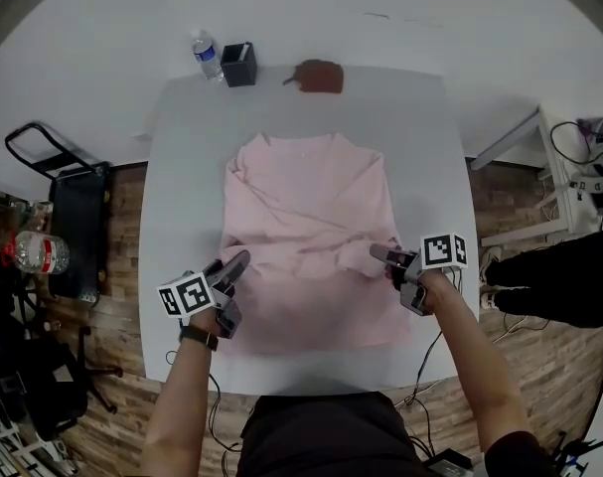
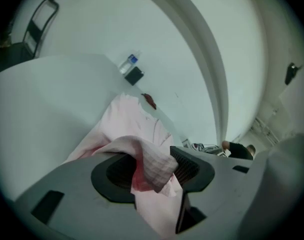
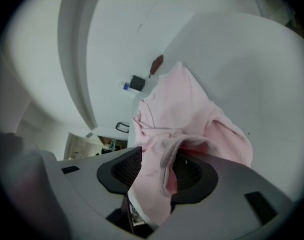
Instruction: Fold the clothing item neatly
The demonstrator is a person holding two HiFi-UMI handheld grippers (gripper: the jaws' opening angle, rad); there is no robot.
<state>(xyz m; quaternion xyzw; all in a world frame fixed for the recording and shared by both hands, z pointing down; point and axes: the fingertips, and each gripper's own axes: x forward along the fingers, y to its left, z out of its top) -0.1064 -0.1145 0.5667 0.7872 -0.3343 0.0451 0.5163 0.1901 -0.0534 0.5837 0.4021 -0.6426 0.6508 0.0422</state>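
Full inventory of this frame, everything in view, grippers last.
garment: 1, pink, spread on the table
table: 1, white, centre
water bottle: 1, clear, blue label, table's far edge
box: 1, black, beside the water bottle
brown object: 1, table's far edge, unidentifiable
cart: 1, black, floor, left
large bottle: 1, clear, by the cart
left gripper: 1, grey, jaws apart, garment fabric between them
right gripper: 1, grey, jaws apart, garment fabric between them

You are handling two grippers, left gripper [image 1: 237,284] and right gripper [image 1: 392,278]; you are facing one pink garment [image 1: 306,217], one white table [image 1: 182,147], one black cup [image 1: 238,65], one brown object [image 1: 319,76]; two water bottles are showing, table bottle [image 1: 208,56] and side bottle [image 1: 33,251].
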